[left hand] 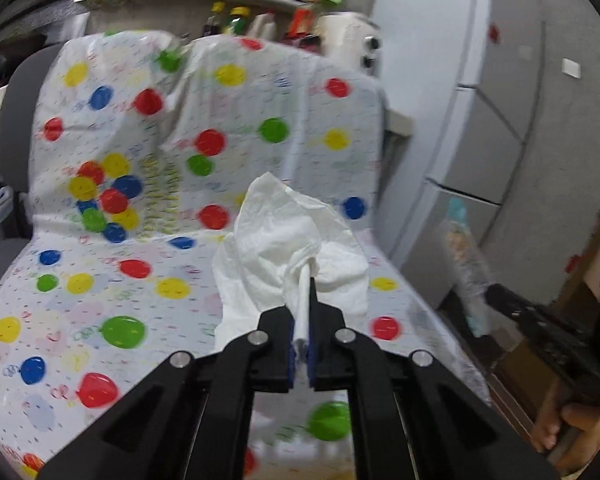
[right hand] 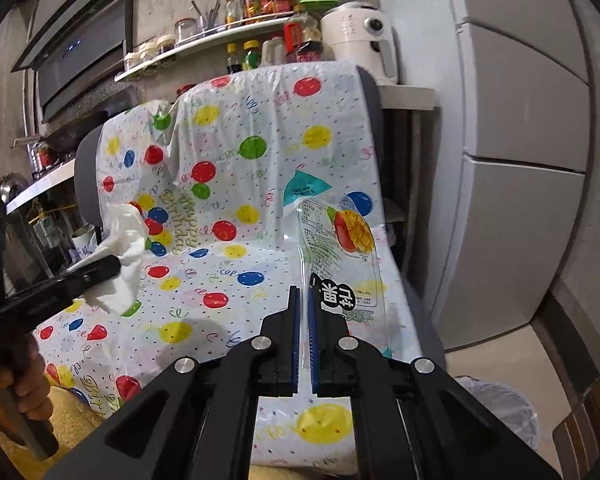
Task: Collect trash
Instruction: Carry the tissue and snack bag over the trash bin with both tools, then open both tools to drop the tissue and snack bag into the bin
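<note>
My left gripper (left hand: 303,304) is shut on a crumpled white tissue (left hand: 284,240) and holds it above the chair seat; it also shows at the left of the right wrist view (right hand: 112,264) with the tissue (right hand: 126,248). My right gripper (right hand: 303,300) is shut on a clear plastic mango snack wrapper (right hand: 340,248) with a teal top, which stands up in front of the chair back. That wrapper also shows blurred at the right of the left wrist view (left hand: 464,256).
The chair is covered by a balloon-print plastic sheet (right hand: 228,184). A bin lined with a clear bag (right hand: 500,408) stands on the floor at lower right. A grey fridge (right hand: 520,140) is on the right. A shelf with bottles (right hand: 236,36) and a white appliance (right hand: 360,36) are behind.
</note>
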Available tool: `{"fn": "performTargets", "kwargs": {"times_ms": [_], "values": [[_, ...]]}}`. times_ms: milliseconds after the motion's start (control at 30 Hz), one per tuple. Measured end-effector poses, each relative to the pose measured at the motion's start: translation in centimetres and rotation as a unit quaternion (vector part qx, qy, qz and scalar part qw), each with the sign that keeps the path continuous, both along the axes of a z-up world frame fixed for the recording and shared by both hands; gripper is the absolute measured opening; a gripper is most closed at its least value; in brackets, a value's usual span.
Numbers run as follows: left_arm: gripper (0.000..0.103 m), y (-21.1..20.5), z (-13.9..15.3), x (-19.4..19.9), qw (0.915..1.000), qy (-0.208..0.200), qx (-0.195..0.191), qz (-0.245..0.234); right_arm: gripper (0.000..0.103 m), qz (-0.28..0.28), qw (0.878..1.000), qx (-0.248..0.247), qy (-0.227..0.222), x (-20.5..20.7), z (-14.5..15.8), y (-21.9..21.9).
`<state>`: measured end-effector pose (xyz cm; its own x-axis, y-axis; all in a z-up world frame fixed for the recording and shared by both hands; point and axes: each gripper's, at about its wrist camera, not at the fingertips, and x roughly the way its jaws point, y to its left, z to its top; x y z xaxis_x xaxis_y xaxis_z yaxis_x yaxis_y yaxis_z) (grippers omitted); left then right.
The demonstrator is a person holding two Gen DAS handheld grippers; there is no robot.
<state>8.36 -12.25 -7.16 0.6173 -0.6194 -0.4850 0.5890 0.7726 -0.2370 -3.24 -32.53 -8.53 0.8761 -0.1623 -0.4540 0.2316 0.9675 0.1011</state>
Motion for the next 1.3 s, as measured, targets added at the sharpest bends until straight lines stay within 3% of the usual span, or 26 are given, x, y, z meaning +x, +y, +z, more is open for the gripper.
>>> {"fn": "performTargets", "kwargs": {"times_ms": [233,633,833,1067,1133,1167,1233,1300], "values": [[0.002,-6.1,-0.7,-5.2,0.9963,0.000,-0.005,-0.086,0.004,-0.057,0.998,0.003,0.010,-5.6,-0.7,-2.8],[0.002,-20.7,-7.0,-12.0,0.9717,0.051,0.049,-0.226,0.004,-0.171,0.981,0.065,0.058,-15.3,-7.1,-10.2],[0.002,-26.0,-9.5,-13.1,0.9605,0.059,0.080,-0.260,0.004,-0.199,0.969,0.116,0.086,-17.3,-11.5,-13.8],[0.002,-29.6,-11.0,-12.5,0.9556,0.071,0.092,-0.271,0.005,-0.205,0.963,0.146,0.096,-16.4,-14.6,-17.6],[0.002,-30.2,-11.4,-12.3,0.9564,0.074,0.096,-0.266,0.015,-0.203,0.964,0.142,0.097,-15.8,-14.8,-18.1],[0.003,-30.5,-11.6,-12.1,0.9563,0.076,0.097,-0.265,0.017,-0.202,0.964,0.141,0.100,-15.4,-14.8,-18.3],[0.019,-31.0,-11.7,-12.0,0.9566,0.080,0.096,-0.263,0.019,-0.210,0.963,0.134,0.104,-15.0,-15.1,-18.9],[0.053,-31.1,-11.5,-11.9,0.9586,0.078,0.087,-0.260,0.019,-0.219,0.961,0.131,0.107,-14.7,-15.3,-19.5]]}}
